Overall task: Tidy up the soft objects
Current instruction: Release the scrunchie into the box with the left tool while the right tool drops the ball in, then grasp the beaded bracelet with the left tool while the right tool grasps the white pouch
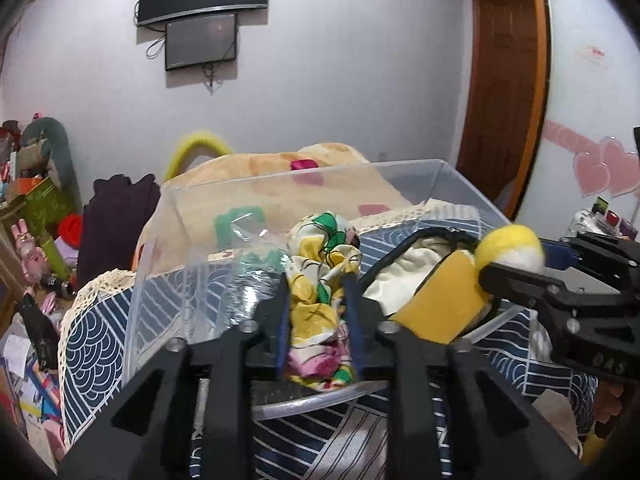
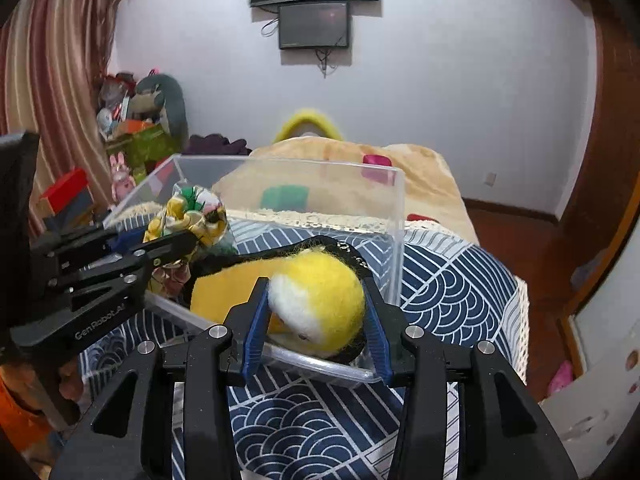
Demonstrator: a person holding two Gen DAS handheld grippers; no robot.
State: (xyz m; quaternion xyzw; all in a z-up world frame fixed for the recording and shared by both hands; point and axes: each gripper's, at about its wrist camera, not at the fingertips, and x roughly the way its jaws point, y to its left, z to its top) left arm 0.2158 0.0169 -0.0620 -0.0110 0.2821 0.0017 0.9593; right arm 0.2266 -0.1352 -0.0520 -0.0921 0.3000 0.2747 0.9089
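Right wrist view, lower centre of the frame: the yellow-and-white felted plush (image 2: 316,300) sits between the right gripper (image 2: 316,320) jaws, which are closed against its rounded sides, just above the near rim of the clear plastic bin (image 2: 396,240). Its yellow body runs back and to the left into the bin. At left centre the left gripper (image 2: 176,246) pinches the floral fabric bundle (image 2: 196,216) over the bin's left side. Left wrist view shows that bundle (image 1: 320,280) clamped between narrowly parted jaws, with the plush (image 1: 508,248) at right centre. Both loads hang over the bin, which rests on the blue wave-patterned bedspread (image 2: 452,280); I judge lowering straight down comes next.
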